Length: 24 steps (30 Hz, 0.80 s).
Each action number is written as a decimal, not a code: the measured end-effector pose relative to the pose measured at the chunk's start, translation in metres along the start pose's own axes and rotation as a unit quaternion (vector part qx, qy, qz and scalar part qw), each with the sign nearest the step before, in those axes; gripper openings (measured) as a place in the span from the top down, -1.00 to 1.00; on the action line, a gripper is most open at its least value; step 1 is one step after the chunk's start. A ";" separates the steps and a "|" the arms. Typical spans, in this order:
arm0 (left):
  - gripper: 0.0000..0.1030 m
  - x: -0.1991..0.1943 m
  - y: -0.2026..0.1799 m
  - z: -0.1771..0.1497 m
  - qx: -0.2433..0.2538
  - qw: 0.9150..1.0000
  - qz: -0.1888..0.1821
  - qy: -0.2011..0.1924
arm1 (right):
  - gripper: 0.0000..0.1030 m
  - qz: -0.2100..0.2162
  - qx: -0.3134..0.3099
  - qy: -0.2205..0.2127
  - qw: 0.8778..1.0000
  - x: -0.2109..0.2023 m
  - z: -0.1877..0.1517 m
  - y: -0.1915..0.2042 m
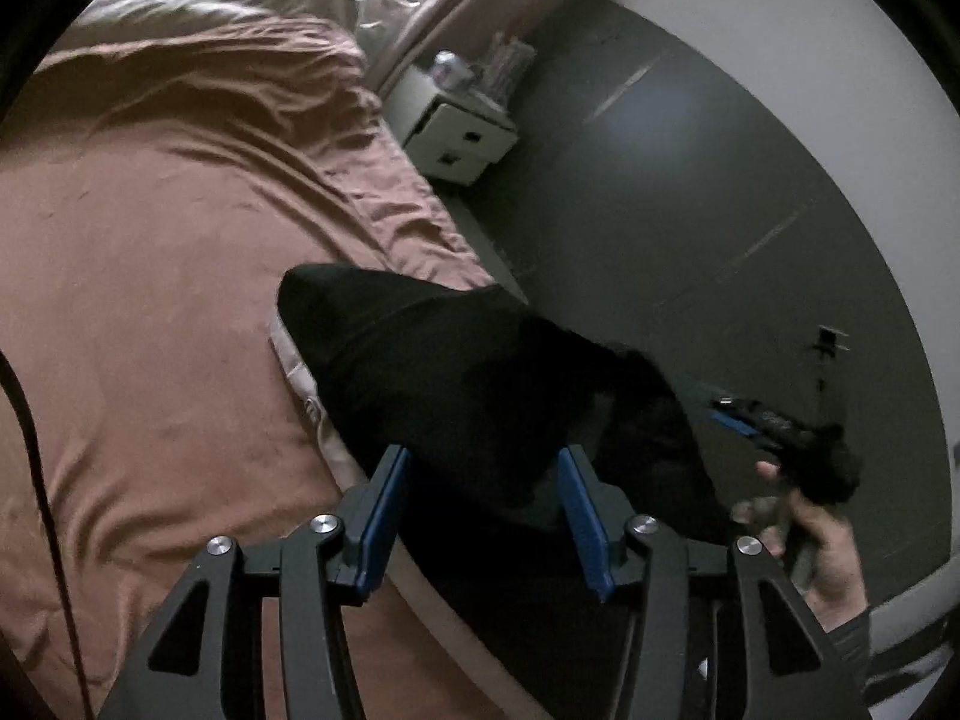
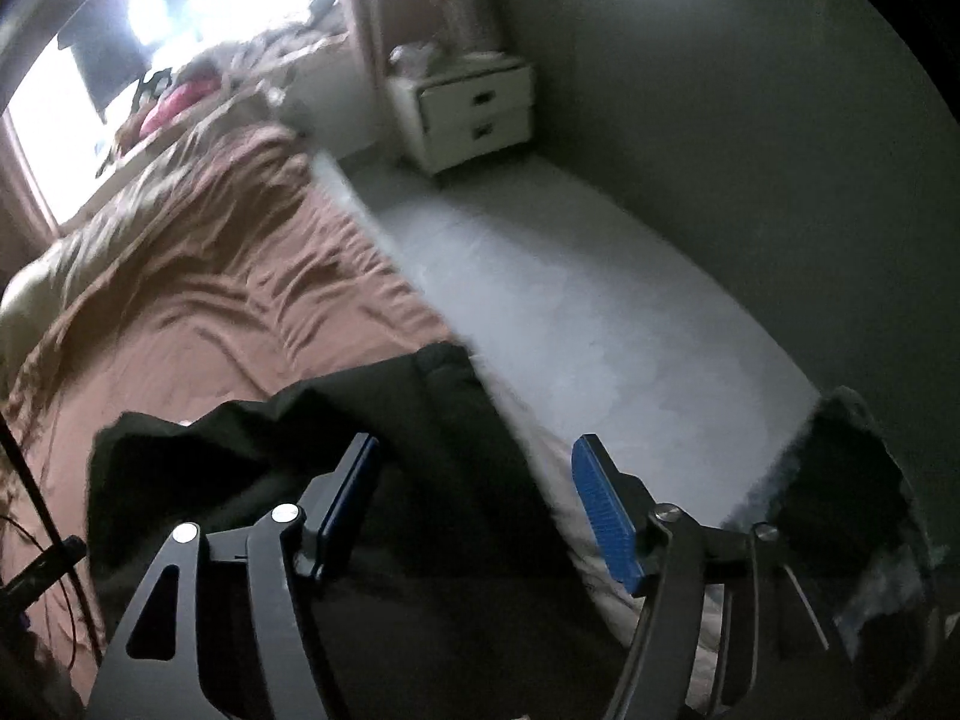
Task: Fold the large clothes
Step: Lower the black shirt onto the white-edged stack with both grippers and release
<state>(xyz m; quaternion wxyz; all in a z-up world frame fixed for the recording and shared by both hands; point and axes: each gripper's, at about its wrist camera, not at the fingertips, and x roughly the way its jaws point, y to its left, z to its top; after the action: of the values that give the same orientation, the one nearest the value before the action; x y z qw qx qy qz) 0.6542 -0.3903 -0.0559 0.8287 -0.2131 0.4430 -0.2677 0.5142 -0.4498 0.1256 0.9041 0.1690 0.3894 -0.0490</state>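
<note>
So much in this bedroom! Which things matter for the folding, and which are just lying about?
For the job:
- black garment, lying at the bed's edge
- left gripper, jaws open
- right gripper, jaws open
- brown bedspread under it

Just lying about:
- white nightstand
- pink item at the bed's far end

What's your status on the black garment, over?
Left gripper open, right gripper open, nothing pinched. Black fabric garment lying at the edge of the brown-sheeted bed, part draped over. Nothing in the way.
</note>
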 end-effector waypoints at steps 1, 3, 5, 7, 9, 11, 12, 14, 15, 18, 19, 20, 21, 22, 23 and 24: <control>-0.01 0.000 0.000 0.000 0.005 1.000 0.001 0.001 | -0.25 -0.001 0.004 -0.007 1.000 -0.019 -0.012 -0.009; -0.01 -0.005 -0.003 -0.009 0.015 1.000 0.006 0.005 | -0.25 -0.005 0.016 -0.019 1.000 -0.050 -0.035 -0.025; -0.01 -0.006 -0.002 -0.016 0.016 1.000 0.011 0.008 | -0.25 0.002 0.034 -0.028 0.999 -0.077 -0.064 -0.041; -0.01 -0.006 0.002 -0.021 0.014 1.000 0.021 0.009 | -0.25 0.017 0.065 -0.032 0.997 -0.091 -0.097 -0.062; -0.01 -0.008 0.006 -0.031 0.012 1.000 0.026 0.009 | -0.25 0.046 0.101 -0.033 0.993 -0.092 -0.133 -0.079; -0.01 -0.006 0.010 -0.039 0.013 0.999 0.027 0.013 | -0.25 0.071 0.124 -0.032 0.989 -0.092 -0.160 -0.094; 0.01 -0.005 0.013 -0.042 0.012 0.999 0.029 0.017 | -0.25 0.080 0.135 -0.031 0.987 -0.093 -0.171 -0.101; 0.17 -0.004 0.016 -0.049 0.014 0.999 0.033 0.019 | -0.25 0.110 0.158 -0.033 0.981 -0.095 -0.194 -0.112; 0.24 -0.004 0.015 -0.051 0.019 0.999 0.039 0.018 | -0.25 0.119 0.167 -0.033 0.978 -0.095 -0.203 -0.116; 0.24 0.007 0.015 -0.057 0.026 0.999 0.033 0.035 | -0.25 0.127 0.177 -0.026 0.976 -0.082 -0.211 -0.122; 0.24 0.012 0.014 -0.058 0.029 0.998 0.033 0.041 | -0.25 0.137 0.185 -0.024 0.973 -0.077 -0.213 -0.126; 0.24 0.016 0.013 -0.057 0.034 0.998 0.037 0.045 | -0.06 0.143 0.191 -0.023 0.971 -0.068 -0.207 -0.123; 0.24 0.020 0.011 -0.056 0.037 0.998 0.038 0.045 | 0.13 0.152 0.197 -0.024 0.968 -0.065 -0.204 -0.125; 0.24 0.021 0.012 -0.054 0.036 0.998 0.037 0.045 | 0.37 0.165 0.202 -0.027 0.965 -0.059 -0.198 -0.127; 0.24 0.023 0.011 -0.052 0.033 0.998 0.035 0.043 | 0.52 0.176 0.205 -0.035 0.962 -0.053 -0.190 -0.127; 0.24 0.024 0.010 -0.048 0.030 0.998 0.032 0.040 | 0.64 0.182 0.210 -0.046 0.960 -0.048 -0.181 -0.131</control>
<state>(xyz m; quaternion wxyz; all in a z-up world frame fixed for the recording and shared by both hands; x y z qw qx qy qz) 0.6271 -0.4033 -0.1022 0.8245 -0.1625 0.4742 -0.2625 0.3276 -0.5119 0.0092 0.8589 0.4204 0.2912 0.0281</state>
